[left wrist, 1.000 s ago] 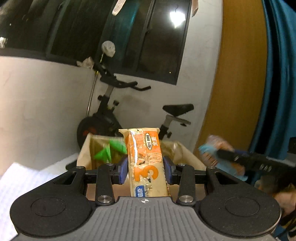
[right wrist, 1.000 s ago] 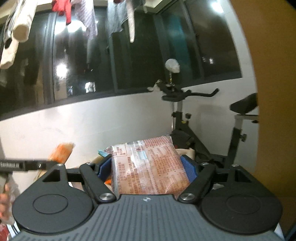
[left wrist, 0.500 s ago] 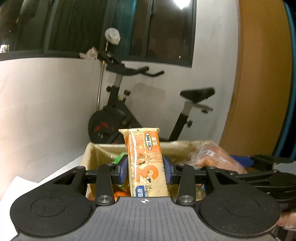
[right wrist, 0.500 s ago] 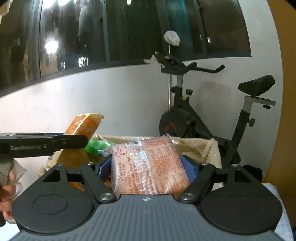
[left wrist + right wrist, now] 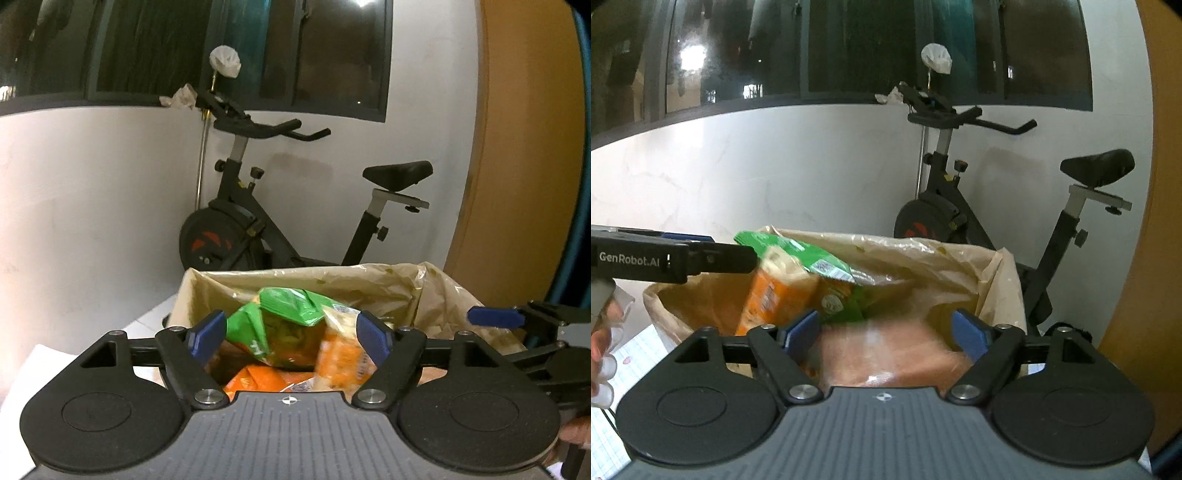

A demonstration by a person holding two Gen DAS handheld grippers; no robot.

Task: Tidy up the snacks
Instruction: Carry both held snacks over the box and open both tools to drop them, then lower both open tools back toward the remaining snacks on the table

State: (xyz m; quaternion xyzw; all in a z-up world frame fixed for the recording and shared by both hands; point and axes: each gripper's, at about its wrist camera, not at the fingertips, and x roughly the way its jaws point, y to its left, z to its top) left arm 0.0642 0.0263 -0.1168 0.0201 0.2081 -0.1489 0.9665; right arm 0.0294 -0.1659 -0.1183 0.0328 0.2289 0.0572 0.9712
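Note:
A box lined with a tan plastic bag (image 5: 369, 284) stands in front of both grippers; it also shows in the right wrist view (image 5: 923, 251). My left gripper (image 5: 291, 336) is open above it; the orange snack pack (image 5: 343, 358) is blurred, dropping into the box beside a green snack bag (image 5: 284, 314). My right gripper (image 5: 886, 332) is open; the pink-brown snack pack (image 5: 897, 362) is blurred below its jaws, falling into the box. The orange pack (image 5: 772, 295) and green bag (image 5: 798, 254) show there too.
An exercise bike (image 5: 258, 221) stands behind the box against a white wall. A wooden panel (image 5: 517, 147) is on the right. White cloth (image 5: 37, 369) covers the table at left. The left gripper (image 5: 665, 258) reaches in at the right view's left edge.
Both grippers opened over the box and let go of their packs. The orange pack and the pink-brown pack are dropping into the box.

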